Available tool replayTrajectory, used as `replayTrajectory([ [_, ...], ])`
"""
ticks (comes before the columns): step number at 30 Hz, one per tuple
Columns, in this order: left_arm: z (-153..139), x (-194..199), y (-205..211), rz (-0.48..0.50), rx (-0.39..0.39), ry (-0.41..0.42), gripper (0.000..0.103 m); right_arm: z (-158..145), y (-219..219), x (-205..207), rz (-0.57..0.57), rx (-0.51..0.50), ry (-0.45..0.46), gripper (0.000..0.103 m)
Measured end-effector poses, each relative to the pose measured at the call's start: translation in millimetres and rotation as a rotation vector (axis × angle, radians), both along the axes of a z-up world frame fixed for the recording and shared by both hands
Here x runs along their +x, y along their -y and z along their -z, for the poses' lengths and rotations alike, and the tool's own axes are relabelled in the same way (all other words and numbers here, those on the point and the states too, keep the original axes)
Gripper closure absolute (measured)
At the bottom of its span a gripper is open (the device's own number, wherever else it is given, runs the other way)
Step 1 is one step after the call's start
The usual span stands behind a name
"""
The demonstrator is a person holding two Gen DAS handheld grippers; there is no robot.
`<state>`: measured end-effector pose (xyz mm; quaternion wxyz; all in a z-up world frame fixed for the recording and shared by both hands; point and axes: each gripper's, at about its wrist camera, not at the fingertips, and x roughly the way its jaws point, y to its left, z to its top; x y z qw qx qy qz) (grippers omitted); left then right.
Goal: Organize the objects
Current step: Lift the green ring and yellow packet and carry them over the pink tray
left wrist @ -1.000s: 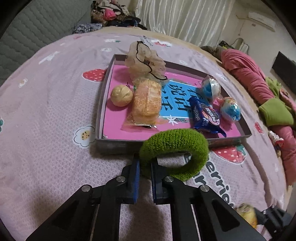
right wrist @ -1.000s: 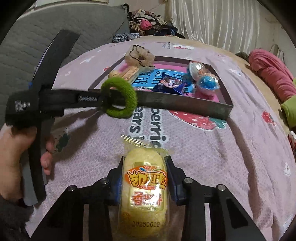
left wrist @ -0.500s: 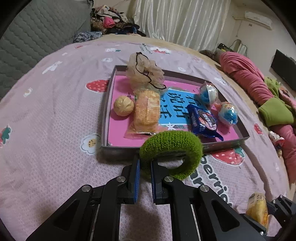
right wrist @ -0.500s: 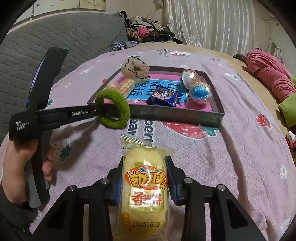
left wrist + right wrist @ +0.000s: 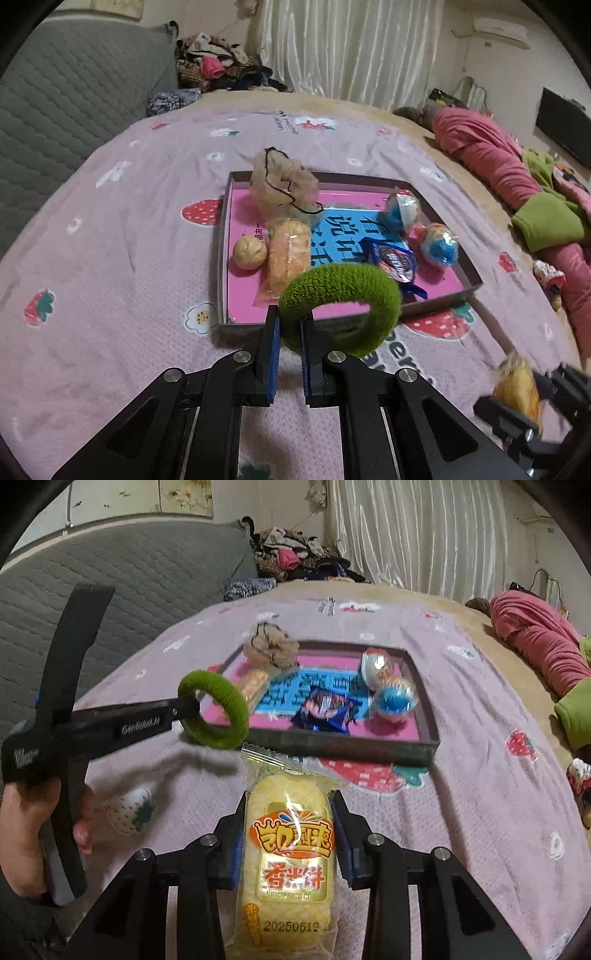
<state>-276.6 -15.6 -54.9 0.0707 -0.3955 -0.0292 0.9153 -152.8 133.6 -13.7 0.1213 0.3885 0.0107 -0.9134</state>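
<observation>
My left gripper (image 5: 290,332) is shut on a fuzzy green hair ring (image 5: 343,291), held in the air just before the near wall of a shallow box (image 5: 222,258) with a pink and blue floor. In the right wrist view the same green hair ring (image 5: 218,709) hangs at the tip of the left gripper (image 5: 184,710), gripped by a hand (image 5: 26,827). My right gripper (image 5: 290,812) is shut on a yellow rice cracker packet (image 5: 288,853), above the bedspread and short of the box (image 5: 351,747). The packet (image 5: 517,387) also shows at the lower right of the left wrist view.
The box holds a beige mesh scrunchie (image 5: 284,184), a round bun (image 5: 249,253), a wrapped cracker (image 5: 288,254), a blue biscuit pack (image 5: 393,258) and two foil-wrapped eggs (image 5: 437,245). A pink strawberry bedspread (image 5: 110,258) lies underneath; rolled red bedding (image 5: 491,158) lies to the right, a grey headboard (image 5: 55,103) to the left.
Both grippers have risen with their loads. The green ring now overlaps the box's near wall instead of hanging in front of it, and the box looks smaller and farther below.
</observation>
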Motion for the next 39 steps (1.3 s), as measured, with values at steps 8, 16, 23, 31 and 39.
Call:
replayTrajectory([
  [8, -50, 32, -4, 0.012, -0.030, -0.080, 0.093, -55, 0, 13, -0.005, 0.028, -0.088, 0.064],
  [16, -103, 61, -3, 0.007, -0.047, -0.147, 0.093, -118, 0, 24, -0.007, 0.052, -0.188, 0.064],
  [23, -142, 78, -4, -0.008, -0.071, -0.197, 0.093, -161, -2, 25, -0.013, 0.073, -0.250, 0.064],
  [31, -168, 78, -5, -0.021, -0.081, -0.228, 0.093, -192, -5, 14, -0.019, 0.090, -0.298, 0.064],
  [39, -180, 65, -9, -0.021, -0.086, -0.248, 0.093, -204, -10, -3, -0.023, 0.094, -0.317, 0.064],
])
